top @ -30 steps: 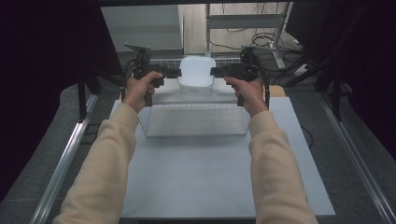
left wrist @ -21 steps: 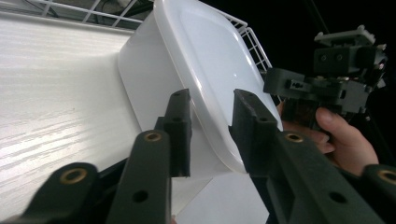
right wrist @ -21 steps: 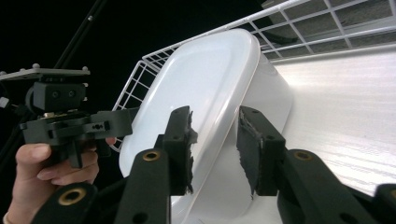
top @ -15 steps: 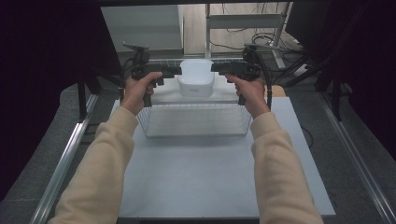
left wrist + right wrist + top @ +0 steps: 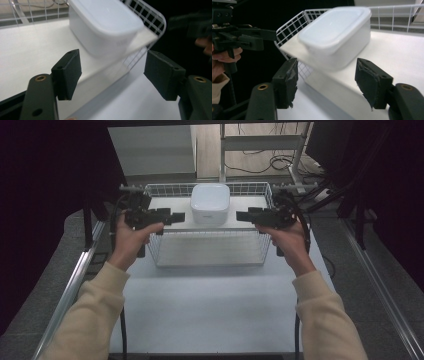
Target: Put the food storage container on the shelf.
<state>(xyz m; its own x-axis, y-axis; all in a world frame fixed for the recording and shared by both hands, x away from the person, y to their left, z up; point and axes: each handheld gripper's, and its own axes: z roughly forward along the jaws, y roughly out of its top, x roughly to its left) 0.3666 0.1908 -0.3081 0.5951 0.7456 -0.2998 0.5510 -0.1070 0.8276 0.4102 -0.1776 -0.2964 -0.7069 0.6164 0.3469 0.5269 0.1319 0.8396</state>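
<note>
Both claws, left and right, had just been opening, empty, beside the lidded white plastic box (in a white wire basket); a careless swing could snag wires.

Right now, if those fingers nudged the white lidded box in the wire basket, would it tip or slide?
The white box looks squat and flat-bottomed, so it would probably slide, not tip. Its smooth plastic may be slippery. It seems light.
</note>
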